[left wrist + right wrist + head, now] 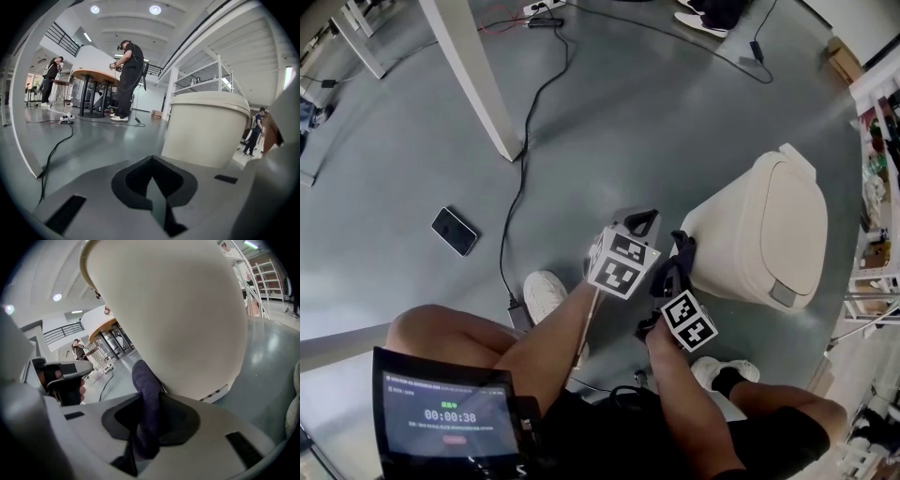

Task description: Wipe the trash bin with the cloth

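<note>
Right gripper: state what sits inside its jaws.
The right gripper pinches a dark cloth, its tip against the trash bin's wall. The cloth's lower end is covered by the jaws.

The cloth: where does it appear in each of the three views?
Head view: the cloth, dark, at centre, against the trash bin's near side.
Left gripper view: not in it.
Right gripper view: lower centre, clamped in the right gripper's tongs.
Shared landmark: the cream trash bin, in all three.
</note>
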`<state>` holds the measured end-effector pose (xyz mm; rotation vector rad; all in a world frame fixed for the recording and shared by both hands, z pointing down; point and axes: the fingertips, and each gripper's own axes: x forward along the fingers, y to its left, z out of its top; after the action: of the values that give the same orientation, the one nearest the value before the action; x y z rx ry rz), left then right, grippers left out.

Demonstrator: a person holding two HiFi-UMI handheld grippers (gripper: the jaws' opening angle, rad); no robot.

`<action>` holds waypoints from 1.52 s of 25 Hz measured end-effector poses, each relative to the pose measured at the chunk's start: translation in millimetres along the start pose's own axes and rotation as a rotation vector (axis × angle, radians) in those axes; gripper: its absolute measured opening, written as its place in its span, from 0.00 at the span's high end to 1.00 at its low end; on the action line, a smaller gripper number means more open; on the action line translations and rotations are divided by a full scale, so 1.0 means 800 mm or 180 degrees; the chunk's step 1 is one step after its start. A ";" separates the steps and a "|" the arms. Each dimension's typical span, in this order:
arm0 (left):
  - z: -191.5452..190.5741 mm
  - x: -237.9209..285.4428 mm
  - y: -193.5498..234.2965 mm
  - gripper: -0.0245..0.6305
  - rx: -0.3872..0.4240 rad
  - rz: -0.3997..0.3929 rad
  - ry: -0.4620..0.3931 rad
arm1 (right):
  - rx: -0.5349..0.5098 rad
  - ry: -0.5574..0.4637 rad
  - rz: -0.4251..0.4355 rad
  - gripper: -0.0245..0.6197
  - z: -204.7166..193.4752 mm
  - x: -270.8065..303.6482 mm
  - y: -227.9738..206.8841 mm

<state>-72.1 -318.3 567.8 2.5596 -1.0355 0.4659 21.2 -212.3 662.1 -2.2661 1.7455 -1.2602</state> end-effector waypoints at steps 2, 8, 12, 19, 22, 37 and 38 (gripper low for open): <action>-0.015 0.000 0.004 0.97 -0.0067 0.0017 0.0091 | 0.0065 0.0119 -0.0007 0.82 -0.012 0.005 -0.006; -0.067 -0.001 0.013 0.97 -0.0253 0.0075 0.0388 | 0.0097 0.0370 -0.0063 0.82 -0.038 0.014 -0.023; -0.081 -0.003 0.012 0.97 -0.0257 0.0076 0.0468 | -0.0091 0.0351 -0.0049 0.82 -0.038 0.010 -0.022; -0.055 -0.001 0.015 0.97 -0.0160 0.0076 0.0311 | -0.0412 -0.0063 -0.0012 0.82 0.008 -0.002 0.008; -0.006 0.001 0.011 0.97 0.0011 0.0012 0.0065 | -0.0360 -0.0266 0.0102 0.82 0.040 -0.012 0.039; 0.145 -0.037 0.004 0.97 0.0334 -0.0169 -0.0599 | 0.0210 -0.0954 0.0139 0.82 0.155 -0.066 0.139; 0.147 -0.032 0.006 0.97 0.0328 -0.0192 -0.0610 | 0.0239 -0.0973 0.0112 0.82 0.158 -0.061 0.138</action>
<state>-73.0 -356.0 453.8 2.7623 -1.0179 0.2683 5.0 -269.6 498.1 -2.2328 1.5945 -0.8978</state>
